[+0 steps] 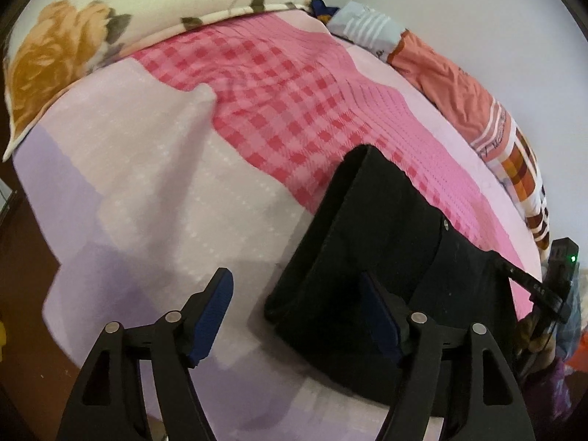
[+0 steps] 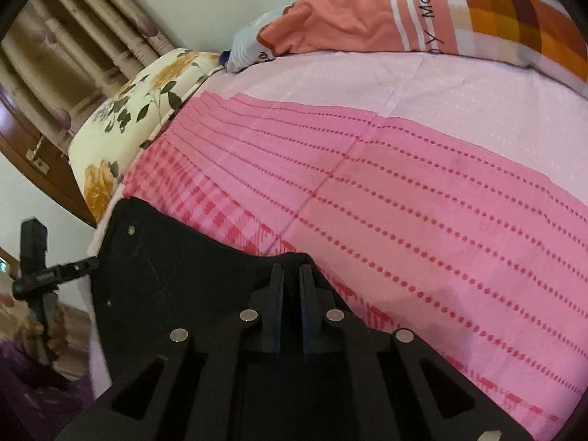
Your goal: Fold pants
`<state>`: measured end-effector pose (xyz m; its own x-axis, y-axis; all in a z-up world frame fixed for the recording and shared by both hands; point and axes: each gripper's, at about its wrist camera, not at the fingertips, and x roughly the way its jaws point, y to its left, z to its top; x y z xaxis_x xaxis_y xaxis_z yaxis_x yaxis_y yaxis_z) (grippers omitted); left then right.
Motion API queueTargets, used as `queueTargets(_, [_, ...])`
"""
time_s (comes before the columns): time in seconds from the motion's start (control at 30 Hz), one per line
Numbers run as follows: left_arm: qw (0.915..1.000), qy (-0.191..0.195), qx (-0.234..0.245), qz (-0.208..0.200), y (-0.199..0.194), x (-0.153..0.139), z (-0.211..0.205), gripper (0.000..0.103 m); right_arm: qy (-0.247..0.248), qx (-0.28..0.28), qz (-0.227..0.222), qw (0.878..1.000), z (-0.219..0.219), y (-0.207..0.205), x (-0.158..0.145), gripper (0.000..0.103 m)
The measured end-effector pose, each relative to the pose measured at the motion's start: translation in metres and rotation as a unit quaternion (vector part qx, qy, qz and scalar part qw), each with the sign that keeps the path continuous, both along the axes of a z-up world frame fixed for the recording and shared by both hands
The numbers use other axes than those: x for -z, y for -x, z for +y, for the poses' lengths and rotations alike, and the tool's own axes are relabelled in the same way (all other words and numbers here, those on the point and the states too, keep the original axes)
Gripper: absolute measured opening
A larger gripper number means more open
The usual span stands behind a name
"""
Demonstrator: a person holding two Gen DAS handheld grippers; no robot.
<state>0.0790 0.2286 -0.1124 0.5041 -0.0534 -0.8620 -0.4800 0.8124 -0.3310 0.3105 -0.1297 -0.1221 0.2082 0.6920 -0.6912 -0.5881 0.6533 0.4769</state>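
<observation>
The lower part of the black pants [image 1: 386, 257] is covered by the left gripper [image 1: 297, 316] toward 6 o'clock. In the right wrist view, the pants' [image 2: 165, 275] near portion is hidden beneath the right gripper [image 2: 292, 286], and how much fabric is pinched cannot be told. The floral pillow [image 1: 110, 18] is cut off at 11 o'clock. The patterned quilt [image 2: 459, 11] is cropped at 1 o'clock, its lettering only partly readable.
</observation>
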Motion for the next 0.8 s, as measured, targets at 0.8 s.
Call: queueTargets(0.8, [0.9979, -0.036, 0.034, -0.043, -0.016, -0.039, -0.046, 0.082, 0.122, 0.339, 0.001, 0.933, -0.248, 0.184, -0.049, 0.028])
